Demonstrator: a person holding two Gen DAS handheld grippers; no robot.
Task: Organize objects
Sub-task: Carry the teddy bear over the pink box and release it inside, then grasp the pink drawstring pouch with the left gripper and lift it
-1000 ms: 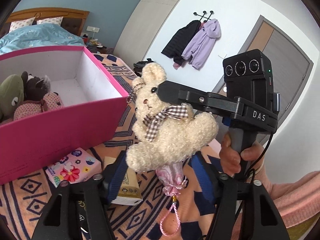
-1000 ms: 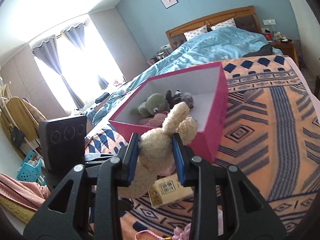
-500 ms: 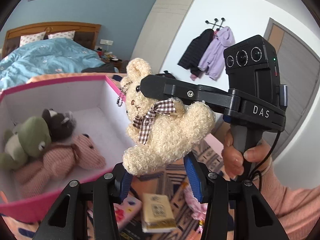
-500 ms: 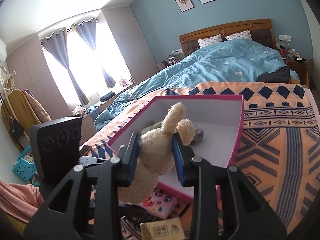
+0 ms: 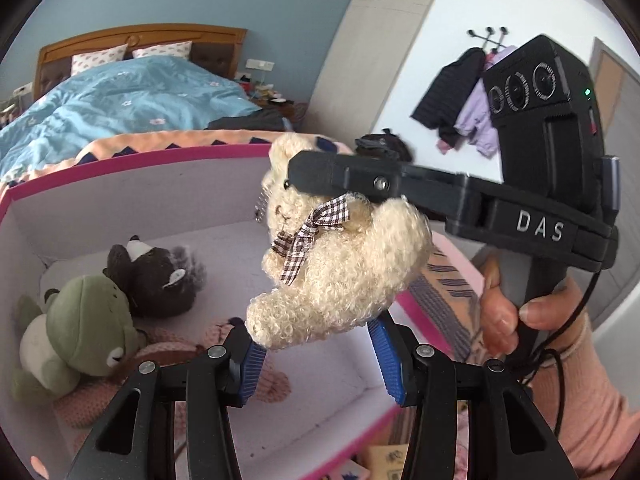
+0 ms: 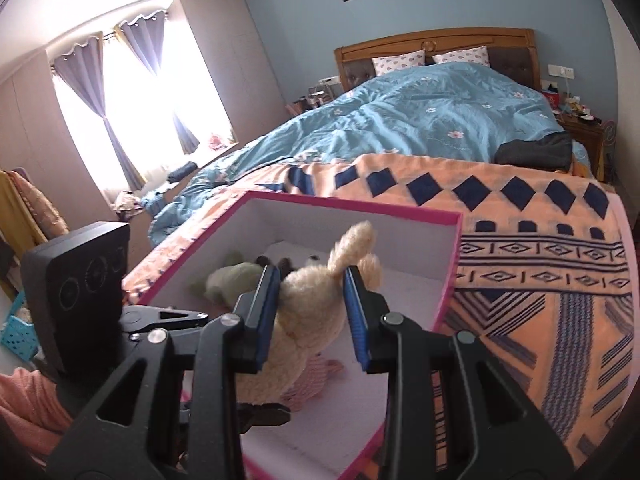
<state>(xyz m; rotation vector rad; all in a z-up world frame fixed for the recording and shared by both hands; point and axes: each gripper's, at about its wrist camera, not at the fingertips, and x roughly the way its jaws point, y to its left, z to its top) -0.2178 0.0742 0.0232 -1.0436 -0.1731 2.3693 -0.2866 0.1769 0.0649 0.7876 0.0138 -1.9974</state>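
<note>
At the centre of the left wrist view hangs the cream bear [image 5: 340, 264], plaid bow at its neck, held up over the open pink box [image 5: 132, 156]. The right gripper [image 6: 312, 312] has it: both blue pads squeeze the bear's body, one on each side, and in the left view its black finger crosses the bear's head from the right of the frame. The right hand [image 5: 516, 316] wraps the handle at lower right, pink sleeve showing.

The left gripper [image 5: 320, 356] sits at the bottom of its own frame, fingers spread, blue pads [image 5: 252, 364] apart; the bear's lower end dips between them, and whether it touches the left pad I cannot tell.

Down in the box, lower left of the left view, lie three toys: a green frog [image 5: 76, 336], a dark brown plush [image 5: 152, 276] just behind it, and a pink knitted one [image 5: 168, 352] partly under the frog. The box walls are white inside.

In the right wrist view the bear [image 6: 320, 304] fills the middle, ears up, with the box [image 6: 360, 204] under and beyond it. The box rests on an orange blanket [image 6: 540, 280] with navy diamonds, a blue duvet [image 6: 420, 120] beyond it at the top of the frame
</note>
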